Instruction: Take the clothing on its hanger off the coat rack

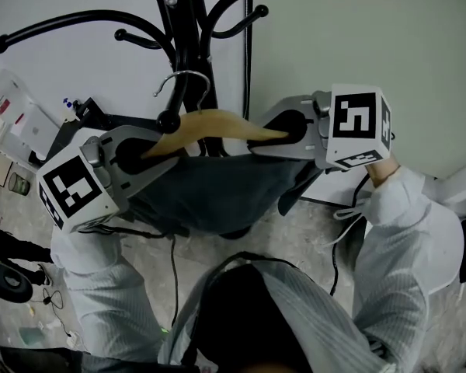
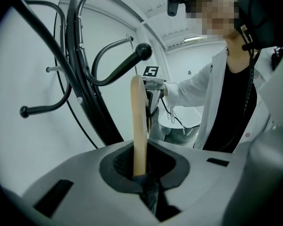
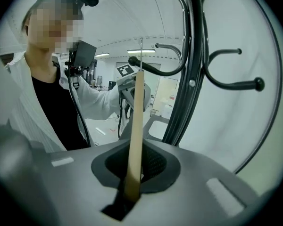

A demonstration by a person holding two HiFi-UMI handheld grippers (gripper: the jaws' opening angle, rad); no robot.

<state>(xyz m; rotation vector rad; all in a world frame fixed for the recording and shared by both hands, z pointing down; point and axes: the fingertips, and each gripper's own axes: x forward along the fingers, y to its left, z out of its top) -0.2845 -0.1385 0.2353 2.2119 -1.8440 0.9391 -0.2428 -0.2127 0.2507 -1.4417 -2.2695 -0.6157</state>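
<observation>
A wooden hanger (image 1: 210, 123) carries a dark grey garment (image 1: 210, 189) that sags below it. Its metal hook (image 1: 188, 80) stands beside the black coat rack's pole (image 1: 185, 22), just above a knobbed rack arm (image 1: 168, 120); whether it rests on that arm I cannot tell. My left gripper (image 1: 144, 152) is shut on the hanger's left end, with the wood (image 2: 138, 126) and a fold of cloth (image 2: 151, 192) between its jaws. My right gripper (image 1: 283, 134) is shut on the right end, the hanger (image 3: 137, 126) running away from its jaws.
Curved rack arms (image 1: 70, 22) spread left and right overhead. A pale wall stands close behind the rack. Cables (image 1: 173, 270) trail over the speckled floor. Boxes and small items (image 1: 12, 123) sit at the far left, a black wheel (image 1: 6, 280) lower left.
</observation>
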